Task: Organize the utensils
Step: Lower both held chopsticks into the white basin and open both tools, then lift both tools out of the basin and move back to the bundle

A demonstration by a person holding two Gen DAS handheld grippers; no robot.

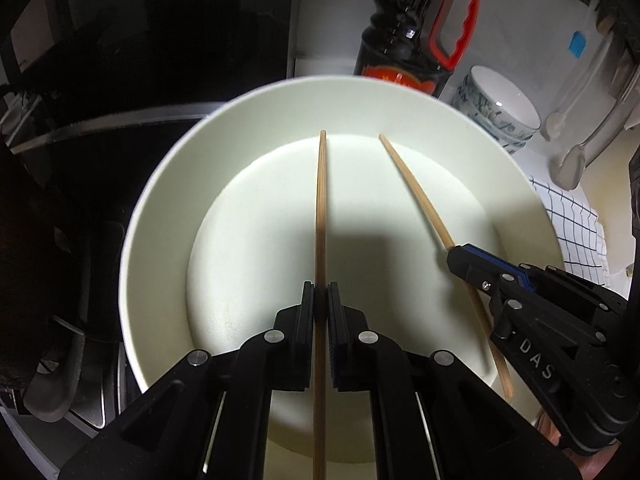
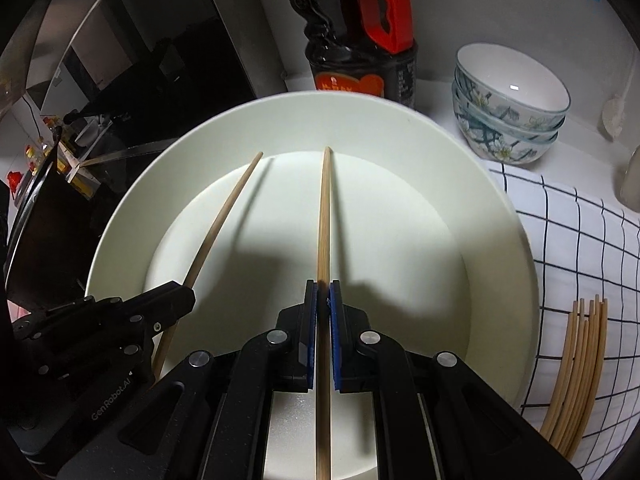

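A: Chopsticks, item one: your left gripper (image 1: 320, 292) is clamped tight on the left chopstick (image 1: 321, 208), tip over the white plate (image 1: 160, 216).

B: Item two?

A: Your right gripper (image 2: 323, 292) pinches the right chopstick (image 2: 325, 216) above the same plate. Spare chopsticks (image 2: 576, 368) lie on the checked cloth (image 2: 580, 240).

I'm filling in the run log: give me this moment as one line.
left gripper: shut on chopstick | right gripper: shut on second chopstick | both over white plate | spare chopsticks on checked cloth
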